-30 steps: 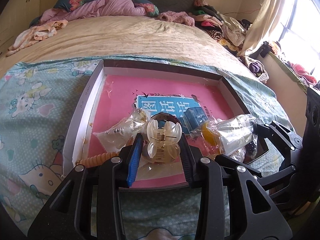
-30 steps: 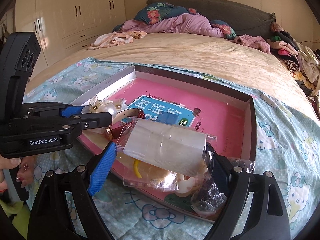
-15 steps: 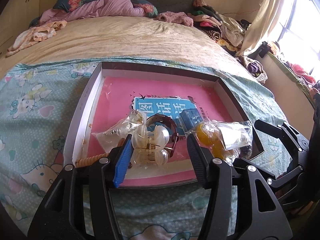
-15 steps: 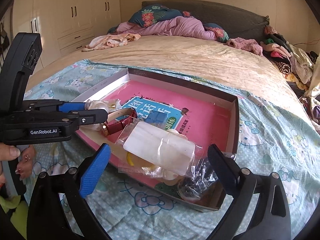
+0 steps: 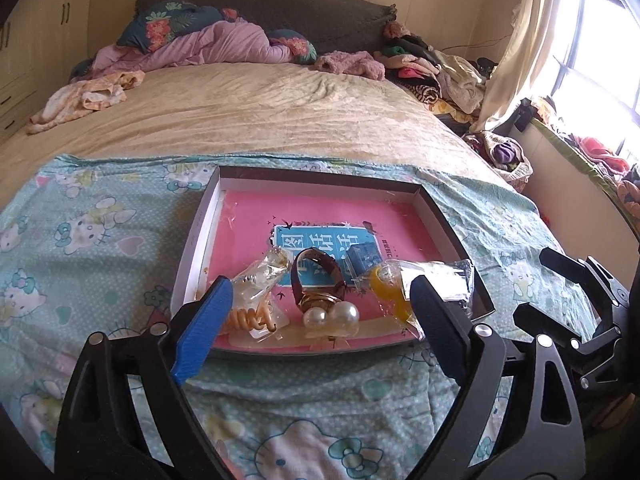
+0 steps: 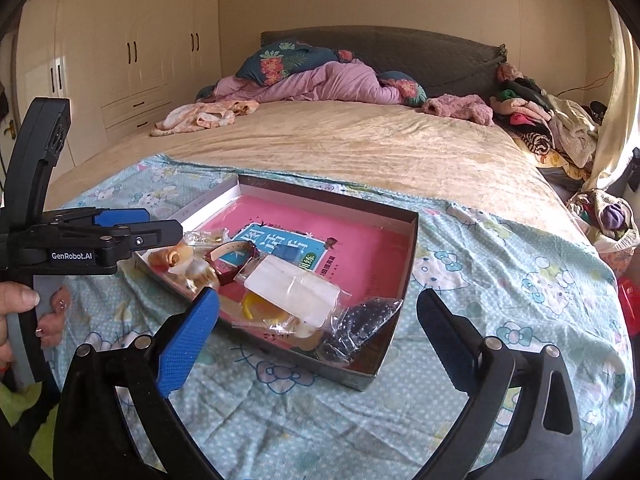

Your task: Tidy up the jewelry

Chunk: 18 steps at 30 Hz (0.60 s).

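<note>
Both tools hover above the near edge of the shallow box (image 5: 200, 240) on the bed: the left tool (image 5: 316, 312) has its jaws opening, and the right tool (image 6: 316, 320) is spread wide with jaws still parting, neither gripping anything. The pearl hair claw (image 5: 330, 316), watch (image 5: 316, 276) and bagged jewelry (image 6: 292, 292) lie in the box on its pink liner.

The bed (image 6: 360, 152) fills most of the room. Across its near end lies a pale blue cartoon-cat sheet (image 6: 500, 280). At its head, against the dark headboard (image 6: 420, 56), a pink quilt (image 6: 340, 84) is heaped with a floral pillow (image 6: 288, 60). Along its far right edge clothes (image 6: 540, 120) are piled. Cream wardrobes (image 6: 120, 60) stand left of the bed; a curtain (image 5: 528, 40) hangs right.
</note>
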Motion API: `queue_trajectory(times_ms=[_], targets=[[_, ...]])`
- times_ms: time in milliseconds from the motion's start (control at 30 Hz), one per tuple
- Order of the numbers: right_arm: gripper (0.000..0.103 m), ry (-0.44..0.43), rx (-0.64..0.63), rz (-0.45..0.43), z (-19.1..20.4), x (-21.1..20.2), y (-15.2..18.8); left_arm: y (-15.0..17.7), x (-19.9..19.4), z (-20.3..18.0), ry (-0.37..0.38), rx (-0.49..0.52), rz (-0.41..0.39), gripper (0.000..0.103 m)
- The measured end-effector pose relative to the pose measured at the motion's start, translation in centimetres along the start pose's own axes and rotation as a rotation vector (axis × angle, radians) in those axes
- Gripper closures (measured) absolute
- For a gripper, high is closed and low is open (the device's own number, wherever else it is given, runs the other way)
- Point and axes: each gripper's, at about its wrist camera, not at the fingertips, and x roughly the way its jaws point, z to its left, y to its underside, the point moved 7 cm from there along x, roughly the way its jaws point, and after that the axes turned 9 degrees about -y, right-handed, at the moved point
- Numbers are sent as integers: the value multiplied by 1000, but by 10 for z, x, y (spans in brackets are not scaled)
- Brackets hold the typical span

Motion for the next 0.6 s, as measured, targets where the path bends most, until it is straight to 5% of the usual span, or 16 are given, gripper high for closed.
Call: queue_trajectory(times_ms=[100, 600], targets=[[5, -1, 0, -25, 6, -17, 0, 5, -19, 0, -18, 12, -26, 10], [5, -18, 47, -38, 37, -61, 40, 58, -79, -1, -49, 47, -83, 10]])
